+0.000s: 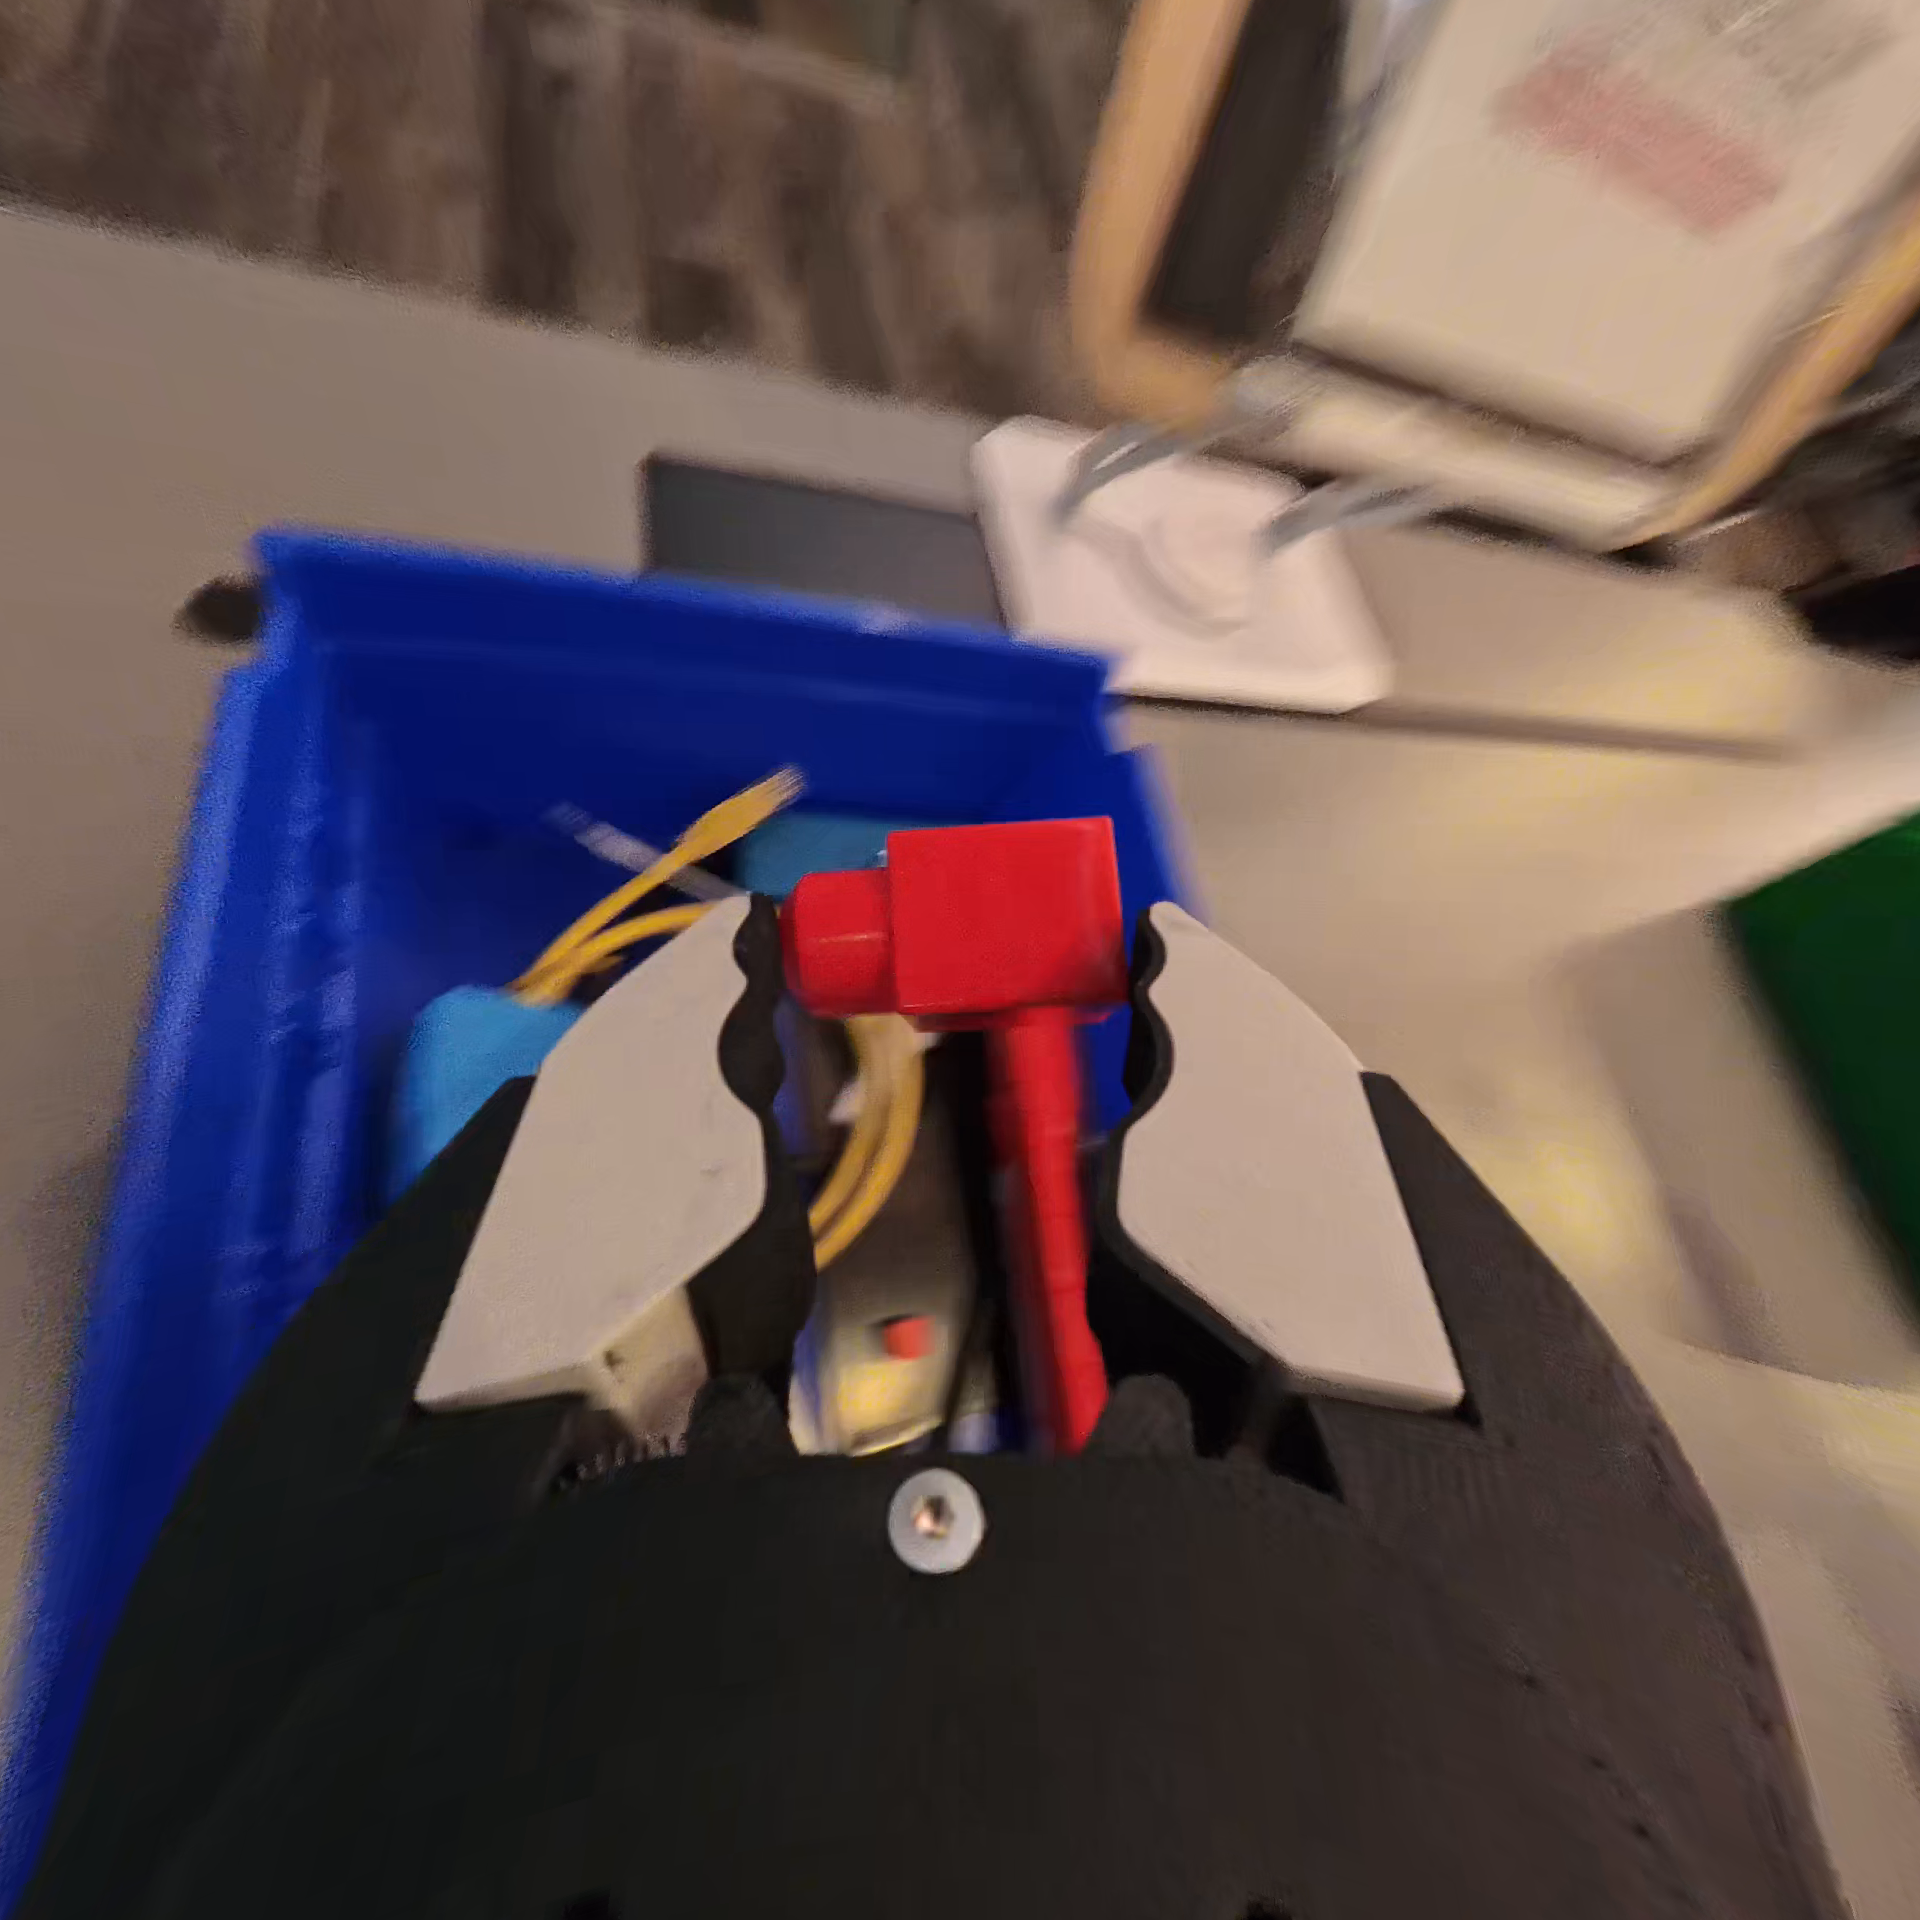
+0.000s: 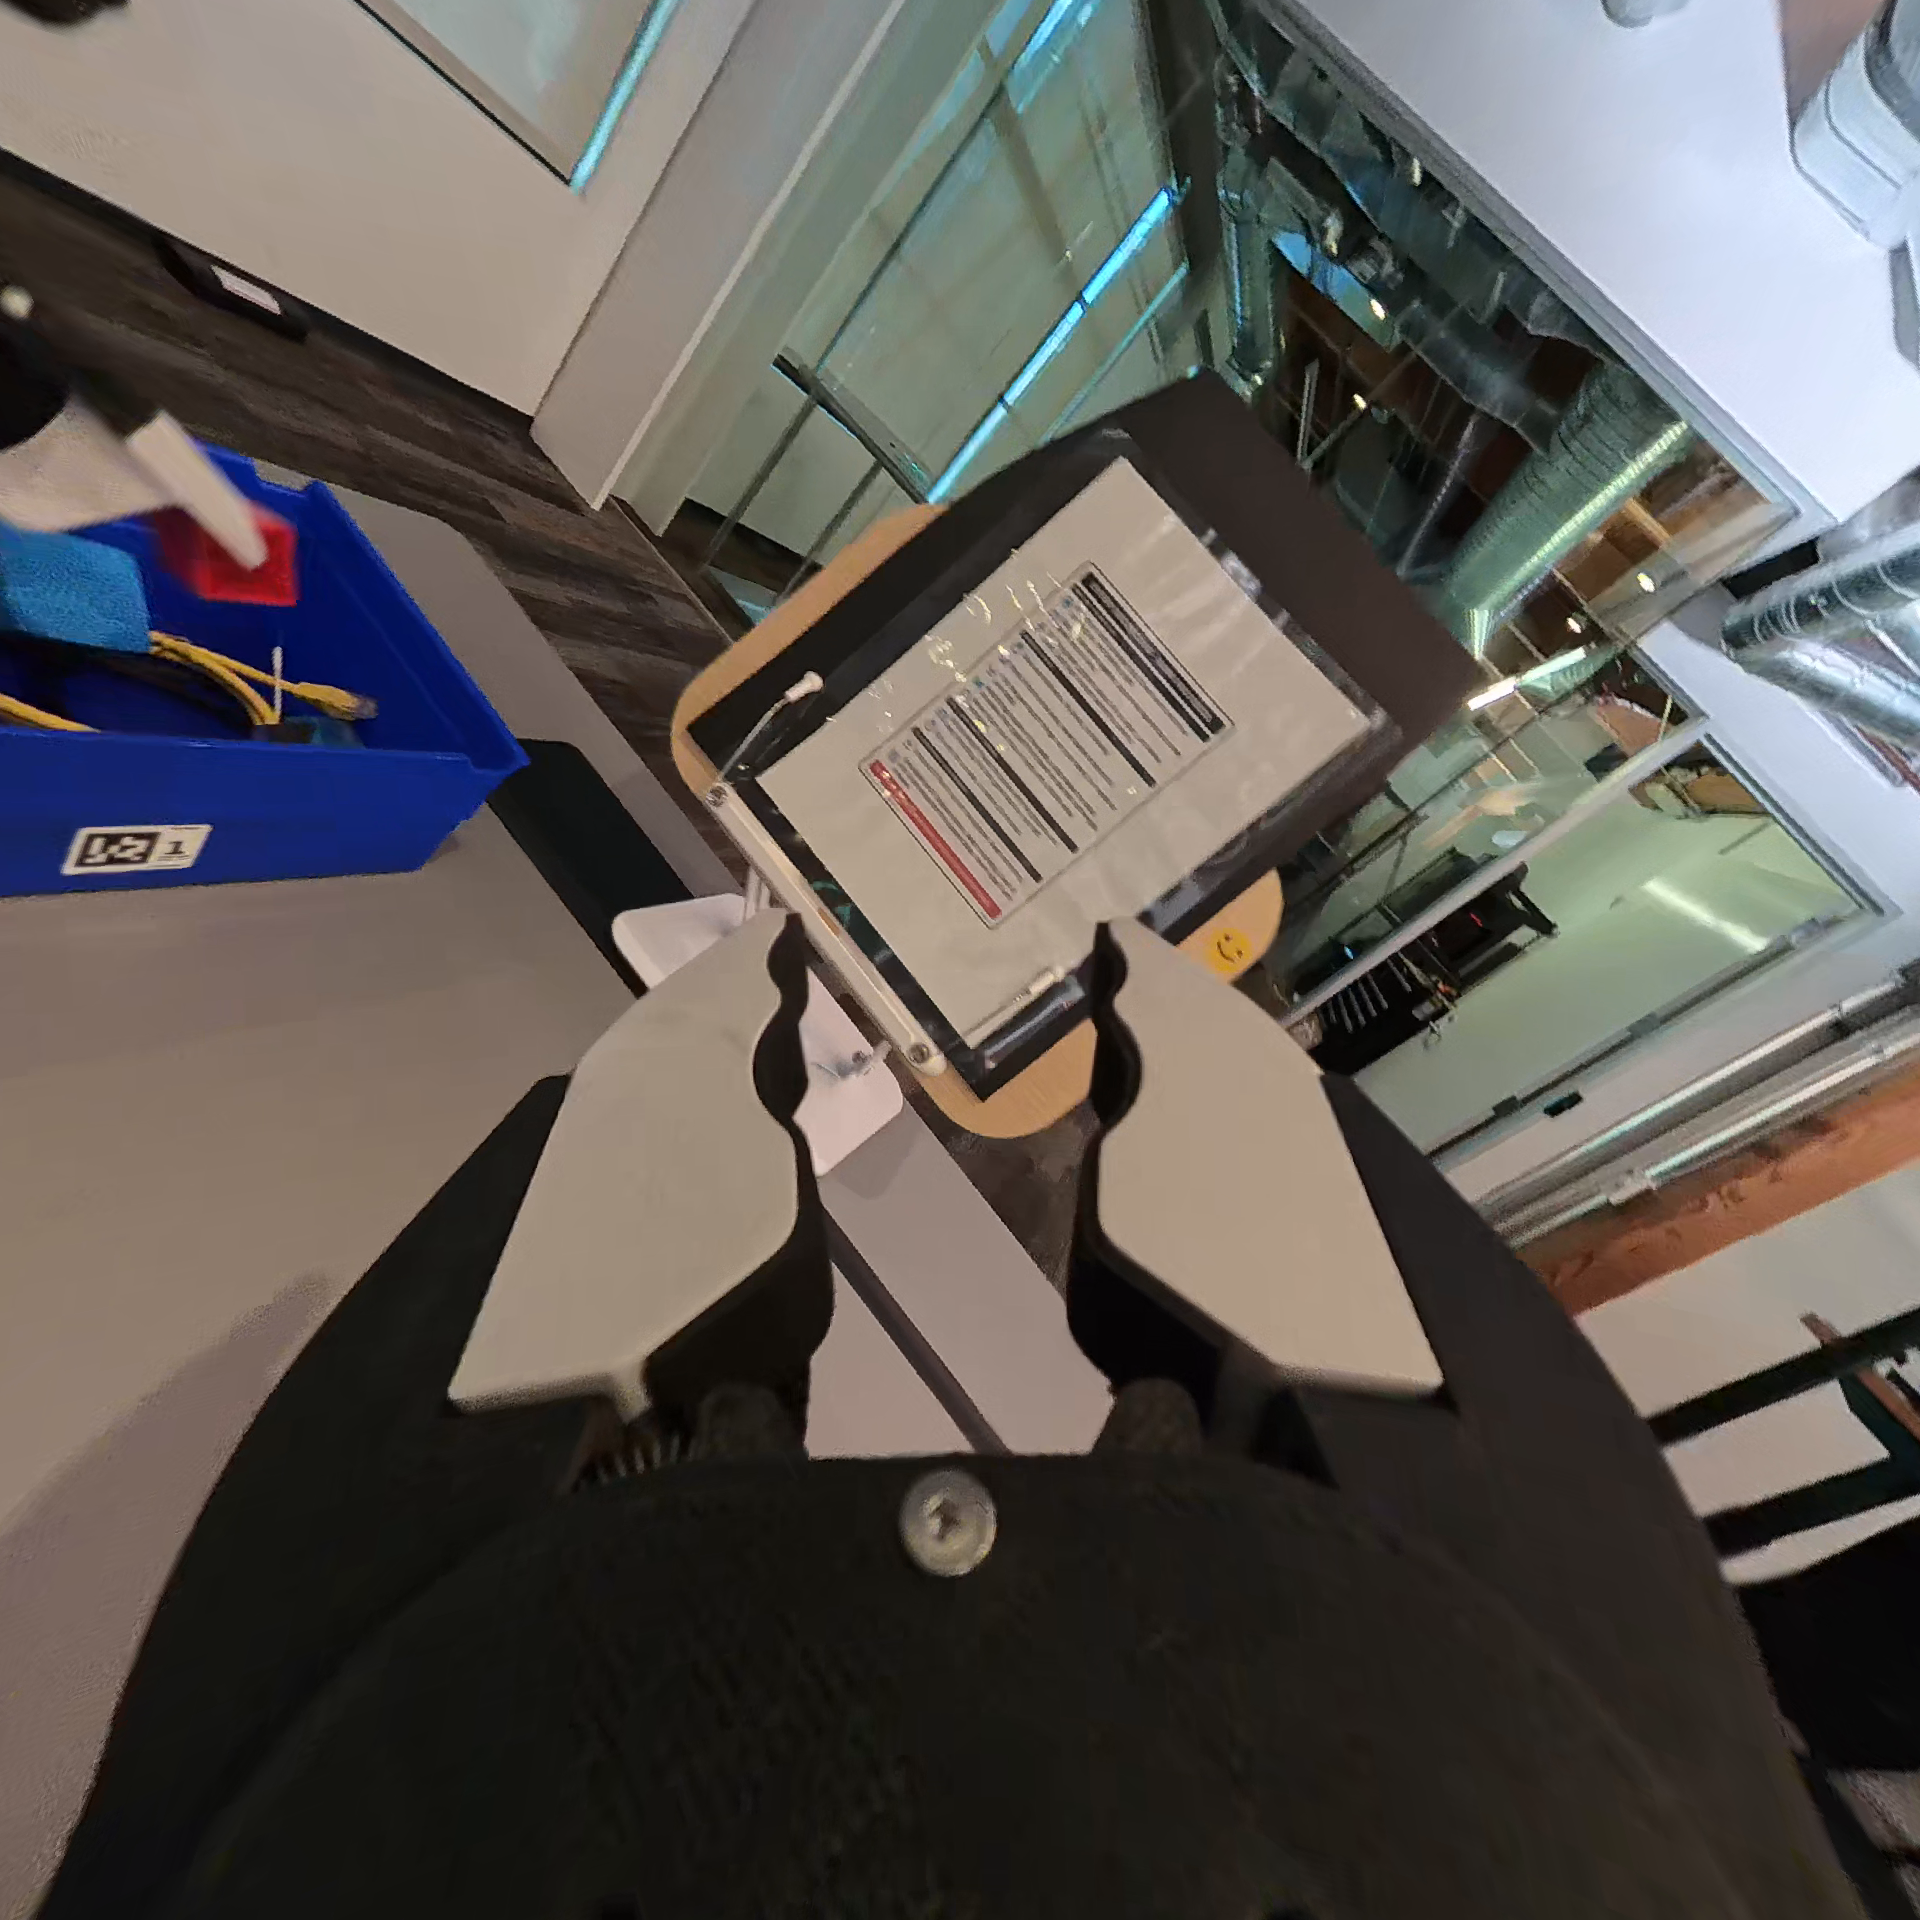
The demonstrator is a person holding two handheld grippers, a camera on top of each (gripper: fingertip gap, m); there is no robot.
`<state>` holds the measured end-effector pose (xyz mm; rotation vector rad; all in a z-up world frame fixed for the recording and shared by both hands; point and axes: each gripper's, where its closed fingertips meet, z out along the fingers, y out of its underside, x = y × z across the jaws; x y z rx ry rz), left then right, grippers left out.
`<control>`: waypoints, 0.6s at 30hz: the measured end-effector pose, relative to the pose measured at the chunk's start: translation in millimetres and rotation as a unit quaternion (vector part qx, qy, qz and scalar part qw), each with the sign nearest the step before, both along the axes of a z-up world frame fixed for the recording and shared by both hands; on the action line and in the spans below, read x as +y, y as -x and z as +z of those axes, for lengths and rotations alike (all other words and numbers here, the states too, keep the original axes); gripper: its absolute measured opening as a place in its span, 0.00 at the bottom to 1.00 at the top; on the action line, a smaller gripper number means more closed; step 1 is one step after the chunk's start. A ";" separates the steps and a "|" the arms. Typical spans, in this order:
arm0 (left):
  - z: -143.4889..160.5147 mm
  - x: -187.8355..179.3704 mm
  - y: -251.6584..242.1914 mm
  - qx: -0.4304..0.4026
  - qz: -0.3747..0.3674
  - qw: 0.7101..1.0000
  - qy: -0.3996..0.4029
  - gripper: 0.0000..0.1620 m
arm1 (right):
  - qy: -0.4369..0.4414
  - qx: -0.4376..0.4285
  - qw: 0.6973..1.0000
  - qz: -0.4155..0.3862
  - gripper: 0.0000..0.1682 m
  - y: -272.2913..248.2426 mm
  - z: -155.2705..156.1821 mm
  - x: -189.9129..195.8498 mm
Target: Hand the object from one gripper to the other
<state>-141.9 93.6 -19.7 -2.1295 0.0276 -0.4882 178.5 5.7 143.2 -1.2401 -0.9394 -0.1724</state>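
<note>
A red toy hammer [image 1: 997,914] sits between my left gripper's [image 1: 951,935] fingertips, which press on both ends of its head. Its handle runs back toward the gripper's base. The gripper holds it over the blue bin [image 1: 665,634]. The view is motion-blurred. In the right wrist view the left gripper's finger [image 2: 197,488] and the red hammer [image 2: 249,566] show far off at the upper left, above the blue bin [image 2: 260,800]. My right gripper [image 2: 945,966] is open and empty, well to the right of the bin, and points at a framed sign.
The bin holds yellow cable [image 1: 623,914] and light blue blocks [image 2: 73,597]. A framed sign on a wooden stand [image 2: 1039,748] stands at the table's far edge on a white base [image 1: 1174,582]. A dark pad [image 1: 810,530] lies behind the bin. A green object [image 1: 1839,997] is at right.
</note>
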 end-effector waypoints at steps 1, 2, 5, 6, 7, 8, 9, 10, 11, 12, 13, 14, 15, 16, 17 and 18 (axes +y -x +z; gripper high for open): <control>25.1 -6.4 -17.1 -0.052 -0.035 0.997 -0.038 0.40 | -0.006 -0.010 1.000 0.010 0.31 8.1 -1.3 -2.2; 51.5 -15.6 -36.0 -0.109 -0.077 0.988 -0.075 0.40 | -0.014 -0.018 1.000 0.021 0.32 16.9 -2.2 -4.6; 119.2 -54.4 -90.3 -0.244 -0.215 0.933 -0.157 0.40 | -0.046 -0.032 0.995 0.077 0.33 52.4 -4.5 -18.9; 132.6 -67.2 -106.3 -0.263 -0.255 0.915 -0.169 0.39 | -0.057 -0.033 0.993 0.098 0.34 65.0 -5.3 -24.8; 142.5 -78.2 -120.7 -0.273 -0.288 0.901 -0.176 0.39 | -0.068 -0.030 0.991 0.111 0.34 75.7 -5.2 -29.3; 150.9 -87.9 -133.9 -0.283 -0.315 0.888 -0.181 0.39 | -0.078 -0.022 0.990 0.120 0.35 84.6 -4.3 -32.9; 158.2 -97.4 -146.4 -0.293 -0.341 0.874 -0.184 0.39 | -0.085 -0.013 0.988 0.130 0.35 93.5 -4.1 -36.7; 165.6 -107.4 -158.4 -0.306 -0.367 0.859 -0.186 0.39 | -0.091 -0.004 0.985 0.145 0.36 102.5 -4.5 -41.1; 172.1 -117.3 -169.7 -0.318 -0.392 0.843 -0.187 0.39 | -0.098 0.004 0.982 0.159 0.37 110.6 -5.2 -45.5; 177.2 -126.2 -180.0 -0.328 -0.414 0.829 -0.185 0.39 | -0.106 0.009 0.980 0.170 0.38 117.3 -6.3 -48.7; 180.9 -134.3 -189.3 -0.333 -0.432 0.818 -0.183 0.39 | -0.116 0.012 0.978 0.173 0.39 121.9 -7.0 -50.6; 182.9 -141.4 -198.0 -0.333 -0.448 0.810 -0.181 0.39 | -0.129 0.015 0.977 0.169 0.39 124.1 -6.8 -50.7; 183.1 -147.0 -205.9 -0.328 -0.459 0.806 -0.178 0.39 | -0.141 0.018 0.977 0.161 0.39 124.6 -5.9 -50.2; 182.0 -151.6 -213.0 -0.319 -0.469 0.805 -0.174 0.39 | -0.153 0.022 0.976 0.154 0.39 124.0 -4.0 -49.9; 180.6 -155.7 -219.3 -0.309 -0.478 0.804 -0.172 0.39 | -0.164 0.027 0.975 0.150 0.39 122.9 -1.4 -50.8; 179.6 -159.4 -224.3 -0.301 -0.486 0.803 -0.171 0.39 | -0.172 0.036 0.973 0.152 0.39 121.7 1.7 -53.4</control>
